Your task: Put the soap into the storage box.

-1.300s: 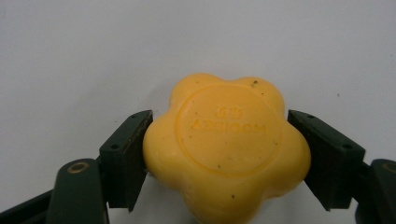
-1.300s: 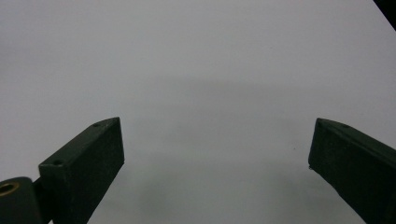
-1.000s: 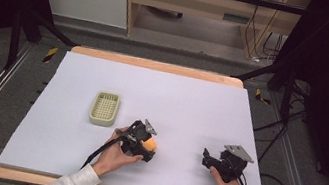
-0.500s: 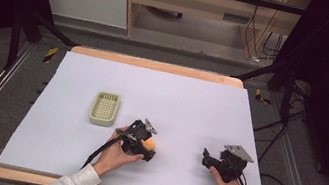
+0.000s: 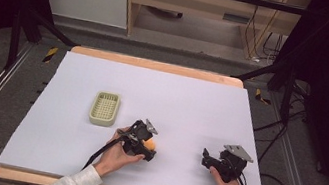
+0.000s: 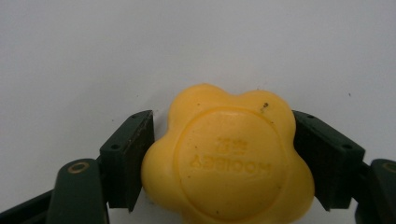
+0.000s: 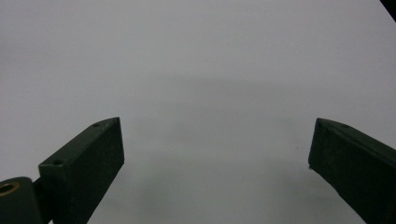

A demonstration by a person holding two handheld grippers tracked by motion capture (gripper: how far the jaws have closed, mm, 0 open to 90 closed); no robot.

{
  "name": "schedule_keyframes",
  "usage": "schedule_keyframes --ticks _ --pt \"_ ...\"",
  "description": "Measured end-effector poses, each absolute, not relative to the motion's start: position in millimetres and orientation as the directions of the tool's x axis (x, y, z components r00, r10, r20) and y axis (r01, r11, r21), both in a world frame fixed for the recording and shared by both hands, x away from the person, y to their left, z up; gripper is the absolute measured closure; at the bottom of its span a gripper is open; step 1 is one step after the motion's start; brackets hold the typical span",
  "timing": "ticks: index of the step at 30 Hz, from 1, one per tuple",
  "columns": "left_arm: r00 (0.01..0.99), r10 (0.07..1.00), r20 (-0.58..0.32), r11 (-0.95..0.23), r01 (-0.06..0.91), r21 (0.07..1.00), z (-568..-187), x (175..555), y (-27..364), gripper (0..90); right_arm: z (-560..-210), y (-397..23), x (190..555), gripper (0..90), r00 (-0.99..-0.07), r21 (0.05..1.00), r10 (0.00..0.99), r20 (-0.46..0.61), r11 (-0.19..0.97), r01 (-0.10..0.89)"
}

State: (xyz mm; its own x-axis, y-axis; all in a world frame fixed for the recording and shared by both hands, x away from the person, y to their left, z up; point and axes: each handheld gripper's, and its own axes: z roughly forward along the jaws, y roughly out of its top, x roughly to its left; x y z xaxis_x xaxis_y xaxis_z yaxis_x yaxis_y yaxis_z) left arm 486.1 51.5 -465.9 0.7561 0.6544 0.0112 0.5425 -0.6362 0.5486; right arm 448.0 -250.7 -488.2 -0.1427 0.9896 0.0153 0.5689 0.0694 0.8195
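Left gripper (image 6: 219, 154) jaws have just been closing — both pads press the yellow soap (image 6: 229, 161); right gripper (image 7: 215, 154) jaws stand wide over bare counter (image 7: 196, 70) — holding nothing

Soap (image 5: 150, 144) on table (image 5: 191, 102) near front edge, left of centre; basket (image 5: 104, 108) just behind-left; right gripper (image 5: 212, 160) front-right, well apart

yellow soap (image 6: 229, 161), embossed upside-down word, roughly "HODICEY", smaller marks unreadable
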Motion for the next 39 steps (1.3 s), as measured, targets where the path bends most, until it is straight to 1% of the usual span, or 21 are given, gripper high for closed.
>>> schedule_keyframes --ticks 8,16,22,28,33,39 --pt "0.761 0.647 0.030 -0.647 0.528 0.550 -464.4 484.4 51.7 25.3 -488.3 -250.9 448.2 4.0 -0.144 0.820 0.989 0.017 0.069 0.568" --pt "0.762 0.647 0.027 -0.642 0.525 0.559 -459.8 483.0 54.7 25.5 -488.3 -250.8 448.1 3.9 -0.144 0.820 0.989 0.017 0.069 0.568" --pt "0.772 0.634 0.029 -0.668 0.529 0.524 -463.5 483.2 57.0 25.4 -488.2 -250.8 448.0 4.0 -0.145 0.820 0.989 0.016 0.070 0.568" --pt "0.779 0.626 0.038 -0.677 0.519 0.522 -463.1 483.6 56.5 25.0 -488.2 -250.7 448.0 3.9 -0.145 0.820 0.989 0.017 0.069 0.569" --pt "0.765 0.644 0.002 -0.641 0.538 0.547 -460.8 487.0 58.8 24.9 -488.3 -250.7 448.1 3.9 -0.145 0.819 0.989 0.017 0.069 0.570" --pt "0.767 0.642 0.003 -0.649 0.540 0.536 -461.6 487.6 57.8 25.8 -488.3 -250.6 448.1 3.9 -0.146 0.819 0.989 0.016 0.070 0.570"
